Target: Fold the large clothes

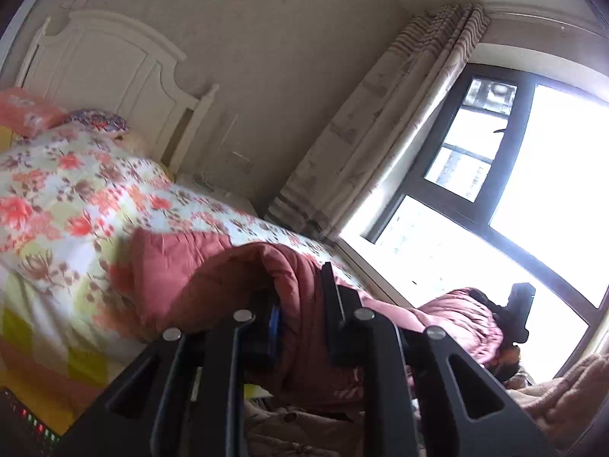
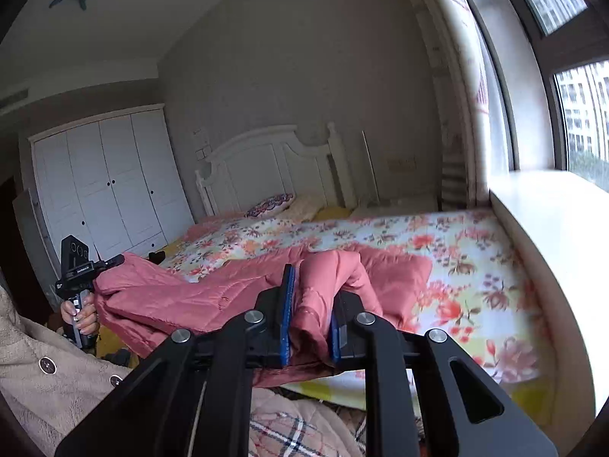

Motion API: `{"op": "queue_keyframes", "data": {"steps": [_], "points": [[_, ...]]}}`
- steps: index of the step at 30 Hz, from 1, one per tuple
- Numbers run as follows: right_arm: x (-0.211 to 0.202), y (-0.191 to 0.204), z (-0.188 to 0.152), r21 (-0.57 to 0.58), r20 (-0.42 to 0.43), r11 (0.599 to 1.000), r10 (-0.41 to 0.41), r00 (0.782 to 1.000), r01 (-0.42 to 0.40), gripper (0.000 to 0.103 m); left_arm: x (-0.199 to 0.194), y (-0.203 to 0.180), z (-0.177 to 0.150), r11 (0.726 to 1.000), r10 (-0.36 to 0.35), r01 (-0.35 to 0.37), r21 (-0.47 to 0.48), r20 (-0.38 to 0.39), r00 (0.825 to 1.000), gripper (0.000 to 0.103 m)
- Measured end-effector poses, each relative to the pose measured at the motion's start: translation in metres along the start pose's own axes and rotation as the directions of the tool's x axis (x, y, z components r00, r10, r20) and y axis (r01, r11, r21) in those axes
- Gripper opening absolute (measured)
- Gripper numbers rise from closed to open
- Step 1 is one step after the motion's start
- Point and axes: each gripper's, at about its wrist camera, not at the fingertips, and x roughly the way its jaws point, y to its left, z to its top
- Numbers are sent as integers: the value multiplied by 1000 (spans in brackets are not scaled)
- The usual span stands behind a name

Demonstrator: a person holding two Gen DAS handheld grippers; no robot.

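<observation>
Your left gripper (image 1: 300,316) has its fingers pinched on a thick fold of the pink quilted coat (image 1: 213,266), the padding bulging up between them and spilling over their tips. To the left of those fingers lies the bed (image 1: 57,198) with its flowered cover, and beyond their tips stands the white headboard (image 1: 106,64). To their right hang the curtain (image 1: 384,122) and the bright window (image 1: 533,175). Far off to the right you can see your other gripper, dark against the glare, at the coat's other end.

From the right wrist camera, your left hand (image 2: 82,314) shows well to the left of the fingers, gripping the handle of its tool at the coat's far edge, with the white wardrobe (image 2: 106,186) behind it. Your right gripper (image 2: 310,316) is clamped on a bunched ridge of the coat (image 2: 182,297), the cloth squeezed tight between the blue pads (image 2: 287,316). The coat is stretched between your two grippers, held up at the near edge of the bed, with part of it resting on the flowered cover just past the fingertips. To the right of the fingers runs the pale windowsill (image 2: 552,236).
</observation>
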Motion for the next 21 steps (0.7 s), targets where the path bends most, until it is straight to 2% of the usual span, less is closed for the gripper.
{"op": "queue_keyframes", "data": {"steps": [2, 5, 8, 10, 11, 13, 14, 15, 16, 17, 19, 20, 21], "points": [[23, -4, 12, 20, -20, 1000, 1, 1000, -1, 17, 14, 17, 12, 998, 5, -5, -55, -12, 1000, 21], [85, -26, 30, 71, -95, 996, -42, 995, 48, 17, 54, 52, 31, 987, 24, -32, -158, -52, 998, 21], [158, -58, 48, 130, -162, 984, -99, 982, 121, 17, 120, 94, 57, 961, 106, -134, -242, -124, 987, 23], [213, -88, 54, 204, -221, 963, -129, 967, 175, 18, 156, 117, 69, 939, 188, -224, -260, -159, 969, 34], [246, -106, 54, 238, -271, 950, -134, 953, 201, 21, 180, 133, 75, 919, 238, -283, -273, -187, 953, 42], [293, -137, 46, 305, -361, 913, -153, 920, 272, 33, 214, 163, 79, 877, 304, -364, -313, -224, 926, 75], [310, -154, 38, 342, -400, 886, -163, 902, 312, 50, 224, 177, 80, 857, 333, -393, -333, -223, 916, 81], [322, -167, 32, 371, -419, 865, -167, 892, 336, 73, 228, 189, 81, 831, 386, -436, -345, -207, 899, 83], [327, -180, 27, 408, -407, 846, -167, 898, 343, 85, 229, 199, 83, 816, 417, -459, -353, -191, 889, 84], [325, -189, 24, 449, -366, 836, -152, 918, 317, 93, 229, 206, 84, 812, 425, -462, -357, -182, 887, 86], [318, -202, 18, 495, -314, 829, -109, 943, 260, 93, 225, 213, 87, 815, 435, -469, -340, -175, 883, 88], [315, -205, 18, 488, -305, 833, -115, 945, 259, 93, 225, 214, 88, 830, 431, -467, -304, -181, 884, 88], [313, -207, 17, 450, -318, 846, -147, 937, 285, 93, 228, 213, 89, 844, 427, -466, -267, -190, 884, 88]]}}
